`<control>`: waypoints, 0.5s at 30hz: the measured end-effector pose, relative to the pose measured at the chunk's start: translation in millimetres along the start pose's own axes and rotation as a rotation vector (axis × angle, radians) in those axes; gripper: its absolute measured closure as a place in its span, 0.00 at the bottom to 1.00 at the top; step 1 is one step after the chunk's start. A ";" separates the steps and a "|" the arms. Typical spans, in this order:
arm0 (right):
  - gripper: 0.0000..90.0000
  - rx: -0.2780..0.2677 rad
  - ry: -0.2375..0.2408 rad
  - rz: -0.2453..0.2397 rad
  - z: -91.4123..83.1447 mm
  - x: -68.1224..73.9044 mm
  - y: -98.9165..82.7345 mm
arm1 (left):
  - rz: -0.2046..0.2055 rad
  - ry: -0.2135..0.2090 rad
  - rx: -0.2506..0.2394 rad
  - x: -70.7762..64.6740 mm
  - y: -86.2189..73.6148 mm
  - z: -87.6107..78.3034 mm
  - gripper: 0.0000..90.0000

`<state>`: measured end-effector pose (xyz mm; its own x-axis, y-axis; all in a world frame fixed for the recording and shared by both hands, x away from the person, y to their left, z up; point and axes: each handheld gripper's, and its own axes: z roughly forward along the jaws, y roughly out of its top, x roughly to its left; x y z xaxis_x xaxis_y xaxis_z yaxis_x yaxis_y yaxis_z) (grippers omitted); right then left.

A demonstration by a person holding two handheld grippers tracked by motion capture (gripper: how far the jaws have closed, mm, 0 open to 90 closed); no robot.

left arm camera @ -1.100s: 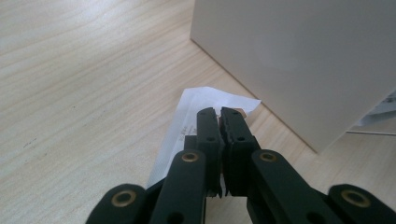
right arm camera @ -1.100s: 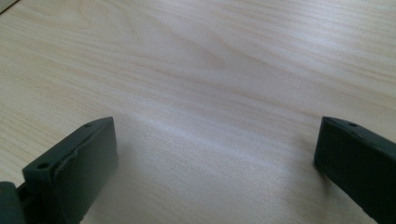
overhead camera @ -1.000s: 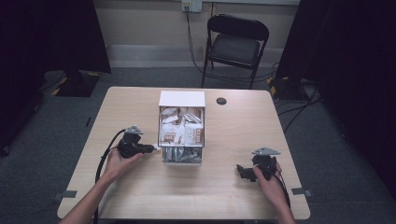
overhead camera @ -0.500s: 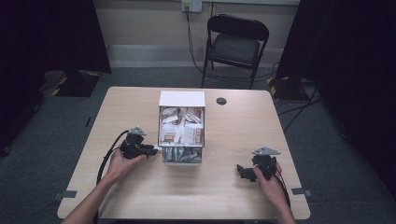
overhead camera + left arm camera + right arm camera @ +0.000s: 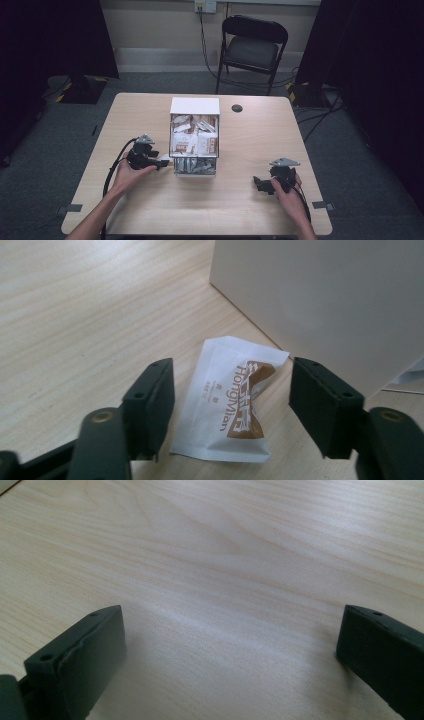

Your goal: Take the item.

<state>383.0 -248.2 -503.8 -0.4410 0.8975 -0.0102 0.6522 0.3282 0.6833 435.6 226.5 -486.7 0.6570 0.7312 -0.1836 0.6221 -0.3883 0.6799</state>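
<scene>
Left gripper (image 5: 230, 405): jaws spread, straddling white sachet (image 5: 227, 400) flat on desk (image 5: 150, 210), beside box (image 5: 195, 135) left wall. Right gripper (image 5: 230, 645): jaws wide, empty, near desk's right edge. Risk: thin flat sachet slipping under closing jaws; box wall could block approach.

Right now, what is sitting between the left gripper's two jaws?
In the left gripper view, a white sachet with brown print lies flat on the table between the open jaws of the left gripper, touching neither, just beside the white box.
</scene>
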 end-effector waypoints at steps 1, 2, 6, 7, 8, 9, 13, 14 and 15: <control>0.00 0.000 0.000 0.000 0.0 0.0 0.0 | 0.001 0.002 -0.004 0.1 0.2 -0.8 0.35; 0.00 0.000 0.000 0.000 0.0 0.0 0.0 | 0.005 -0.001 -0.013 0.5 0.4 -2.3 0.34; 0.00 0.000 0.000 0.000 0.0 0.0 0.0 | 0.006 0.001 -0.032 0.8 0.6 -7.7 0.30; 0.00 0.000 0.000 0.000 0.0 0.0 0.0 | 0.009 0.000 -0.036 1.2 0.9 -9.6 0.29; 0.00 0.000 0.000 0.000 0.0 0.0 0.0 | 0.013 -0.004 -0.040 1.3 0.9 -11.7 0.28; 0.00 0.000 0.000 0.000 0.0 0.0 0.0 | 0.018 0.000 -0.045 0.5 1.1 -13.8 0.27; 0.00 0.000 0.000 0.000 0.0 0.0 0.0 | 0.037 0.002 -0.057 -1.0 2.0 -23.5 0.26; 0.00 0.000 0.000 0.000 0.0 0.0 0.0 | 0.048 0.005 -0.049 -1.6 2.6 -26.0 0.26; 0.00 0.000 0.000 0.000 0.0 0.0 0.0 | 0.053 0.008 -0.049 -3.0 2.8 -28.7 0.26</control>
<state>383.0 -248.2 -503.8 -0.4406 0.8976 -0.0100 0.6524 0.3278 0.6833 423.1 239.4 -463.9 0.6853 0.7145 -0.1408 0.5643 -0.3988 0.7229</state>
